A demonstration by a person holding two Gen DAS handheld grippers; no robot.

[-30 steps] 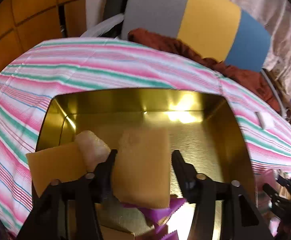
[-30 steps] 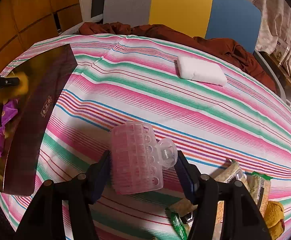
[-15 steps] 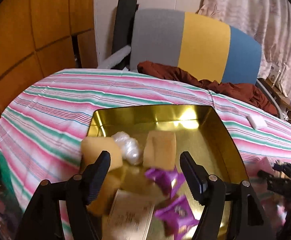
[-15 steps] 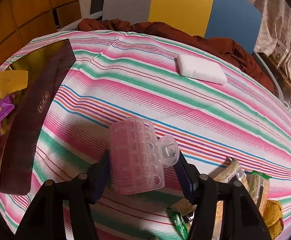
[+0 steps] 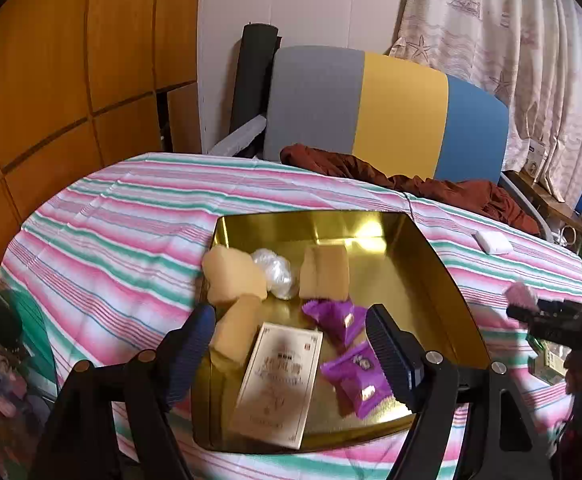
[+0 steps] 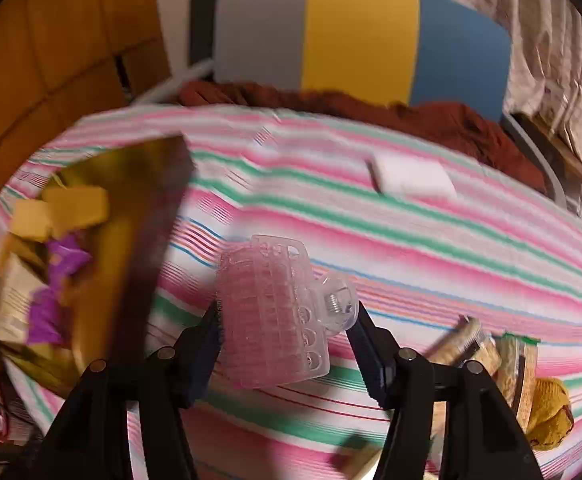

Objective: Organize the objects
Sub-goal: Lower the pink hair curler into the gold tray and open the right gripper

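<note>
Since a second ago, your left hand-held gripper (image 5: 291,332) has let go of the yellow sponge block (image 5: 325,273) and pulled back and up from the gold tin (image 5: 443,280). That block now rests inside the tin, and the left jaws stand wide apart with nothing between them. Your right hand-held gripper (image 6: 287,320) has lifted and swung; its view is now blurred with motion, where earlier it was steady.

The gold tin sits on the striped worktop (image 5: 123,220). Inside it lie more sponge blocks (image 5: 233,278), a crumpled clear wrapper (image 5: 277,268), two purple snack packets (image 5: 355,372) and a flat cream box (image 5: 279,380). These are grouped toward the near-left part of the tin; the far-right part of its floor is bare.

Your right hand-held gripper is clenched on a clear pink hair clip (image 6: 275,312), held above the worktop, to the right of the tin (image 6: 147,200). A white pad (image 6: 411,176) lies farther back on the cloth, and snack packs (image 6: 487,352) sit just beside the right jaws.

The step in hand looks like carrying the hair clip toward the tin. Next, you would likely bring it over the tin's near wall to the bare part of the floor, lower it, then spread the jaws. Keep your left gripper out of that path.
</note>
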